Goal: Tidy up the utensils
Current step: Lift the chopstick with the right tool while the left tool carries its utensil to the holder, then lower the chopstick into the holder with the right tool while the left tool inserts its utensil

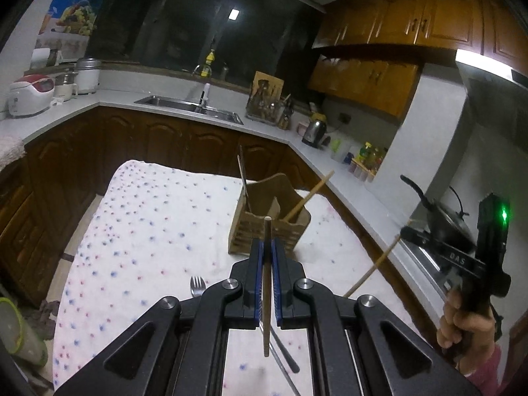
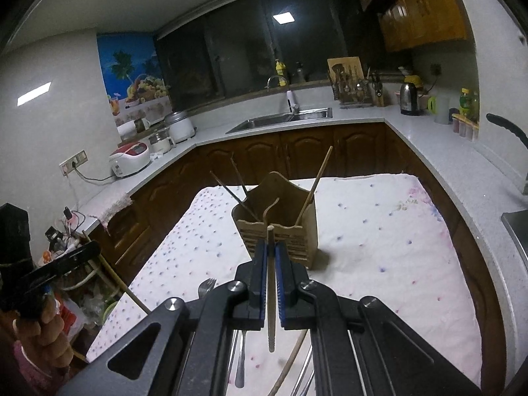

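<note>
The right gripper [image 1: 406,231] body seemingly reads "OAS".

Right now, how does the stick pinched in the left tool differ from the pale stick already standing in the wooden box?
The held chopstick is clamped between the left gripper's fingers, in the air short of the holder; the standing chopstick rests inside the holder, untouched. The held chopstick points straight along the fingers; the standing chopstick leans right, past the rim. Both are slim, pale wood.
</note>
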`<state>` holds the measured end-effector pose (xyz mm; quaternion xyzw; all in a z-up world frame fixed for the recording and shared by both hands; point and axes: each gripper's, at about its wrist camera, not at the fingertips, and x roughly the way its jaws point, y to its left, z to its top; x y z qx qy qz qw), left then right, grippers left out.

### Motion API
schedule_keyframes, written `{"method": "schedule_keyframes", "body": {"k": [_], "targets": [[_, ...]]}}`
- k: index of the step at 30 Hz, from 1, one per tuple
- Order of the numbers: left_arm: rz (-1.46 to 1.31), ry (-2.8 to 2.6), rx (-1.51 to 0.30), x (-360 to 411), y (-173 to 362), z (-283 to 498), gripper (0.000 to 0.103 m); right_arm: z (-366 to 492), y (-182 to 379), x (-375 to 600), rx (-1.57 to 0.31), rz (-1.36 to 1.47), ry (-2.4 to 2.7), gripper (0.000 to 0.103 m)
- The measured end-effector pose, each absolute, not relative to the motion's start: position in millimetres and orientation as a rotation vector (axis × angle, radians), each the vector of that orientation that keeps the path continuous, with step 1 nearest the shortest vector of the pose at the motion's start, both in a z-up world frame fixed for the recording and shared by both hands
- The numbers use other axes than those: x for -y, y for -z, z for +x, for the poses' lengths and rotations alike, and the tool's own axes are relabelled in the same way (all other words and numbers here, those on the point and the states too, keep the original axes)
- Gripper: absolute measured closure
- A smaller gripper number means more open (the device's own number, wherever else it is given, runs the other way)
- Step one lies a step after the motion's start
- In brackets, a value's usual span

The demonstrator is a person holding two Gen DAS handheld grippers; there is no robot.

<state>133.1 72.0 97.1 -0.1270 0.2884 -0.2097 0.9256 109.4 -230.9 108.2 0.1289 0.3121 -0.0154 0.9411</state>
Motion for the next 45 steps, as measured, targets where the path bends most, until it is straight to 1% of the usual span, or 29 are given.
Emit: {"method": "schedule_keyframes", "body": {"k": [13,24,29,35,40,45], "targets": [[-0.295,0.424,-0.516,-71,-106,178,0.1,134,-127,252,-0.567,0.284,0.048,0.098],[-0.294,0.419,-0.364,-58,-127,233,0.1,178,-165,279,-0.428,0.308,0.078,0.098],[-0.32,0.411,-0.33,-48,-119,270,0.1,201,-175,290,-0.366,0.314,0.111,0.098],[-0.326,0.384,-0.344,-23,-84,319,0.1,233,-161,300,-0.375,0.328,0.135,0.098],[-0.32,0.366,-0.385,3,-51,354,0.1,247,-129,306,-0.405,0.346,0.154,0.098],[-0.336,0.347,-0.413,13,-24,376,0.1,252,-93,310,-0.441,0.378,0.173,0.098]]}}
